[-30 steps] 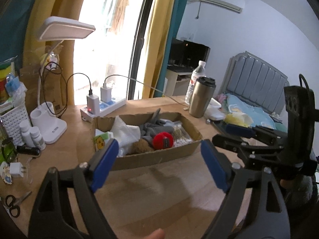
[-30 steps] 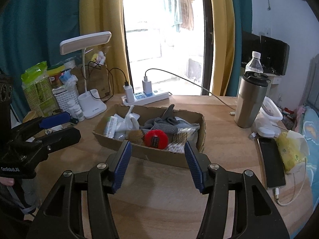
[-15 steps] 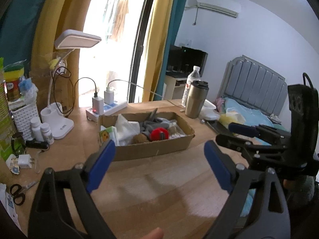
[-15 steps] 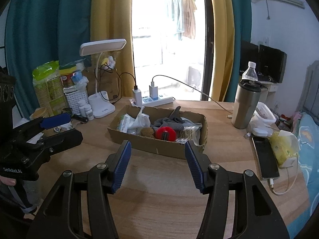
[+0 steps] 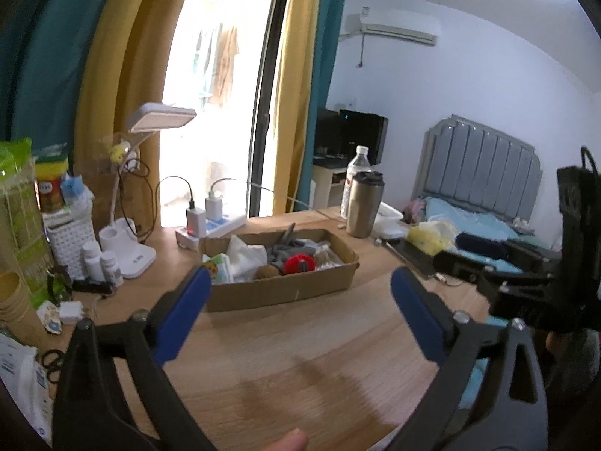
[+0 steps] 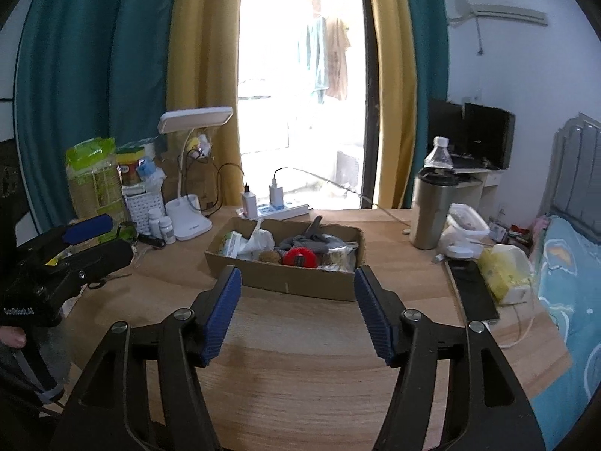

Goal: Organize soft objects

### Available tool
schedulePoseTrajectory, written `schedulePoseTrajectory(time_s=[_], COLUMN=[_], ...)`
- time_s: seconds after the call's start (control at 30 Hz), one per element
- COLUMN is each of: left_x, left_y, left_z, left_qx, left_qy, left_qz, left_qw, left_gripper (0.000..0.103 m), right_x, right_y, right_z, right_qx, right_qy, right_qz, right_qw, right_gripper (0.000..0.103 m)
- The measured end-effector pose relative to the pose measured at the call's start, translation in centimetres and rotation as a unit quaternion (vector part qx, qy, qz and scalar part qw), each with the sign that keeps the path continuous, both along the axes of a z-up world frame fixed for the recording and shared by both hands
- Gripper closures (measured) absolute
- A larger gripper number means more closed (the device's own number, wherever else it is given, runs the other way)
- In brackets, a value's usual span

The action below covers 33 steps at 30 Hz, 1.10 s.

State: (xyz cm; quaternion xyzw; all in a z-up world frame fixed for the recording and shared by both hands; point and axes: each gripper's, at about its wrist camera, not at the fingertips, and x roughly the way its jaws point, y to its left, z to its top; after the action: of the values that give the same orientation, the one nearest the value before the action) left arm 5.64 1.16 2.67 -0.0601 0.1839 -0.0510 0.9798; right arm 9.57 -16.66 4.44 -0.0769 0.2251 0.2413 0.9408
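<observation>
Both grippers, the left gripper and right gripper, have black plastic arms with silver screws and ribbed blue pads. White lettering marks the left one's black body.

- Wooden desk, bare at the near side.
- Cardboard box sits mid-desk.
- Behind it, a power strip and lamp base.
- Steel tumbler and phone to the right.

I count one cardboard box, one red ball and two chargers. Two pill bottles, I think.
</observation>
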Motion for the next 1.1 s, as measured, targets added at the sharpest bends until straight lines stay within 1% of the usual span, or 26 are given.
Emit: schedulePoseTrajectory(time_s=[0.1, 0.2, 0.27, 0.4, 0.47, 0.67, 1.1], left_x=[-0.7, -1.7, -2.5, -3.3, -3.3, -3.5, -3.1], left_y=[-0.5, -0.6, -0.8, -1.2, -1.3, -1.3, -1.1], left_z=[0.5, 1.2, 1.8, 2.5, 2.6, 2.7, 2.3], left_qx=[0.013, 0.012, 0.010, 0.024, 0.031, 0.034, 0.030], left_qy=[-0.007, -0.026, -0.043, -0.063, -0.065, -0.072, -0.065], left_qz=[0.006, 0.012, 0.012, 0.021, 0.032, 0.043, 0.045], left_qw=[0.9999, 0.9995, 0.9990, 0.9975, 0.9969, 0.9959, 0.9964], left_gripper=[0.003, 0.003, 0.002, 0.002, 0.002, 0.002, 0.002], right_x=[-0.7, -1.3, -1.6, -2.0, -2.1, -2.2, -2.3], right_y=[-0.7, -1.9, -2.7, -3.6, -3.9, -4.1, -4.0], right_z=[0.6, 1.3, 1.5, 1.5, 1.6, 1.4, 1.1], right_qx=[0.003, 0.015, 0.023, 0.027, 0.027, 0.029, 0.028], right_qy=[-0.019, -0.037, -0.045, -0.051, -0.054, -0.056, -0.055], right_qz=[-0.013, -0.029, -0.039, -0.048, -0.051, -0.055, -0.060], right_qw=[1.000, 0.999, 0.998, 0.997, 0.997, 0.996, 0.996], right_gripper=[0.037, 0.037, 0.037, 0.036, 0.036, 0.035, 0.035])
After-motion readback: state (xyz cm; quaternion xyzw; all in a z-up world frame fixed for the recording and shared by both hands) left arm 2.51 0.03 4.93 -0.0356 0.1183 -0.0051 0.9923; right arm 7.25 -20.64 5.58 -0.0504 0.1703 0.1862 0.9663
